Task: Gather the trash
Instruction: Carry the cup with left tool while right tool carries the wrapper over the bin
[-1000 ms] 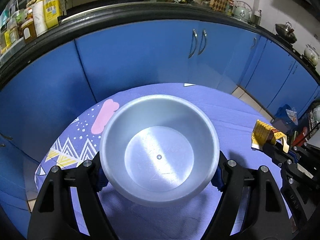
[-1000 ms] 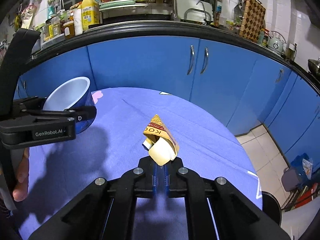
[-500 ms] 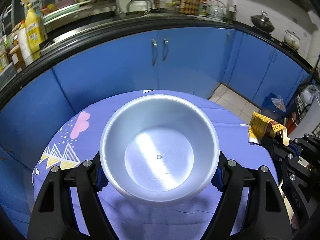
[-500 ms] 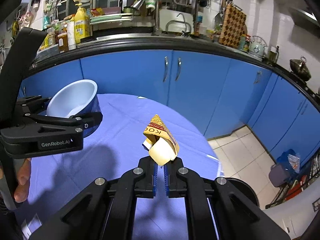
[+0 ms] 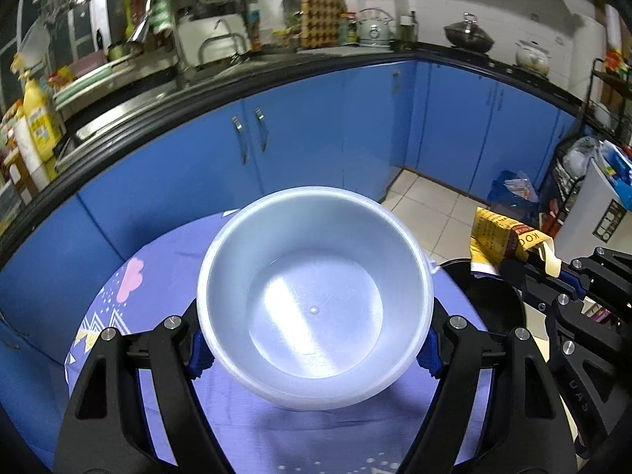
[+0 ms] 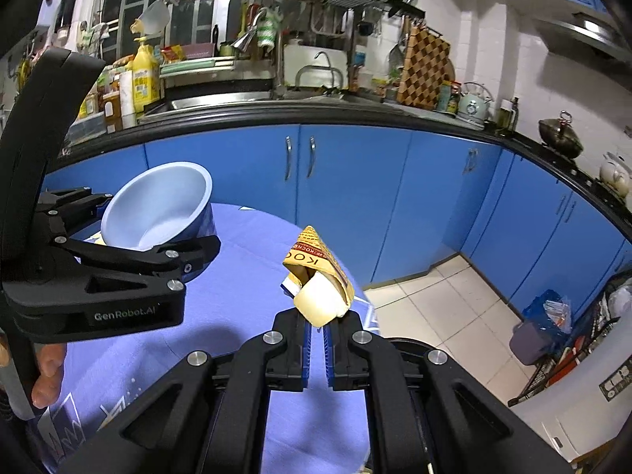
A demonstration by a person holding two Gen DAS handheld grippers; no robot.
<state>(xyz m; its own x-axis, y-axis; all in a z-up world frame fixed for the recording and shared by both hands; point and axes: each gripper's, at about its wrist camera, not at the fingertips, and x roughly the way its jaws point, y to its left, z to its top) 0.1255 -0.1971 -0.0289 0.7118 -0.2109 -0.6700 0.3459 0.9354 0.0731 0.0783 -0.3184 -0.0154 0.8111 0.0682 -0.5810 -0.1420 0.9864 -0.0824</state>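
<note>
Left hand-held gripper (image 5: 314, 351): jaws spread wide, clamped on opposite sides of a pale, round plastic bowl (image 5: 314, 300). The blue pads (image 5: 428, 351) press against the bowl's outer wall. The bowl is held clear above the round surface covered with a purple patterned cloth (image 5: 130, 288); its inside shows nothing but glare. In the right wrist view the same bowl (image 6: 158, 213) appears tilted, its opening turned toward the camera.

Right hand-held gripper (image 6: 316, 322): jaws nearly closed, pinching a crumpled yellow snack wrapper with a brown printed band (image 6: 318, 276). The wrapper stands up from the fingertips, a cream-coloured folded part lowest, nearest the pads. In the left wrist view the wrapper (image 5: 501, 241) sits to the right of the bowl, apart from it, above a round black container (image 5: 493, 304) at the cloth's edge. What that container is cannot be determined.

Background: blue kitchen cabinets (image 6: 395, 197) under a black countertop (image 6: 355, 118), and a tiled floor (image 6: 446, 300).
</note>
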